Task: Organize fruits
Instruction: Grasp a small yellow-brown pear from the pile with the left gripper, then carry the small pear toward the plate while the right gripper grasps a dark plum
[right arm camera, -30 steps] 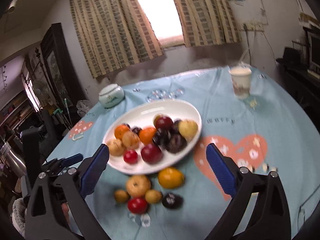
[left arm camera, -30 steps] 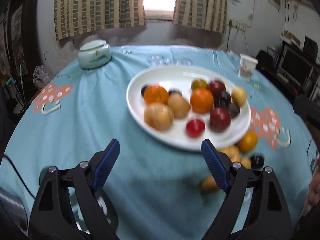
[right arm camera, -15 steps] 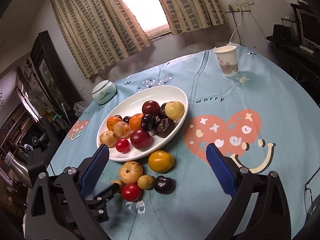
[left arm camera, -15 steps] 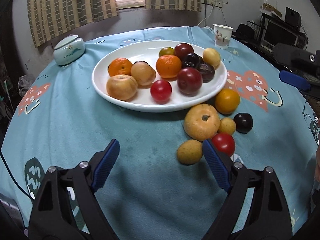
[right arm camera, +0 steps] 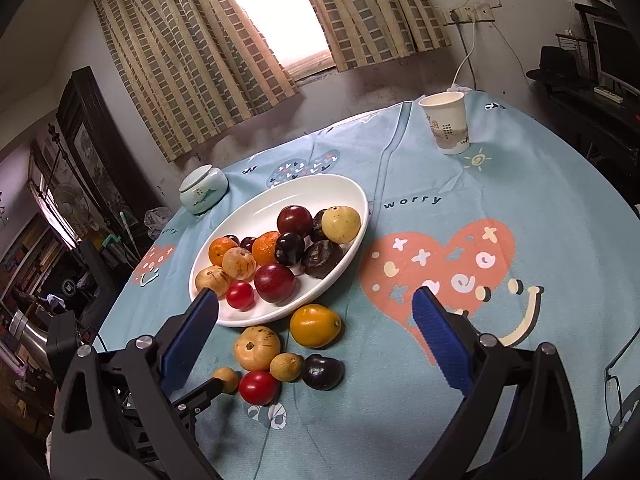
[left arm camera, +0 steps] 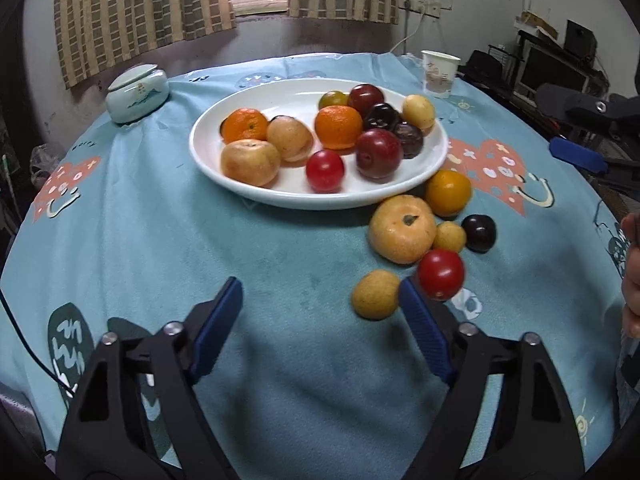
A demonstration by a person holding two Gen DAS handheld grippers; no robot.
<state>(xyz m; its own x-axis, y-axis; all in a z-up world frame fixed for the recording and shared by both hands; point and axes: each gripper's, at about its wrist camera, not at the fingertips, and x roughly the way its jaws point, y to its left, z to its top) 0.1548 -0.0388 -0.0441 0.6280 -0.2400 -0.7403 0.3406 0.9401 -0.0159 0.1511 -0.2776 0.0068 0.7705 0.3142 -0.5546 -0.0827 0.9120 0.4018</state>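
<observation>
Left gripper (left arm camera: 320,300): you hold it tilted down over the teal tablecloth (left arm camera: 140,240), lower centre of the left view. Released; jaws have just been closing, only bare cloth between them.
Left fingers: your right-hand blue pad (left arm camera: 420,320) sits just beside the small tan fruit (left arm camera: 375,294) and the red fruit (left arm camera: 441,274); contact cannot be told.
Right gripper (right arm camera: 316,304): you hold it angled down, jaws wide apart, grasping nothing, low in the right view.
Hand: the edge of your hand (left arm camera: 631,276) shows at the far right of the left view.
White plate (left arm camera: 248,184): upper centre, piled with oranges, plums and tan fruits.
Loose fruit: six pieces clustered on the cloth just right of and below the plate, among them a large tan one (left arm camera: 402,234), an orange one (left arm camera: 448,192) and a dark plum (left arm camera: 479,233).
Paper cup (right arm camera: 446,122): upper right, well apart from the plate.
</observation>
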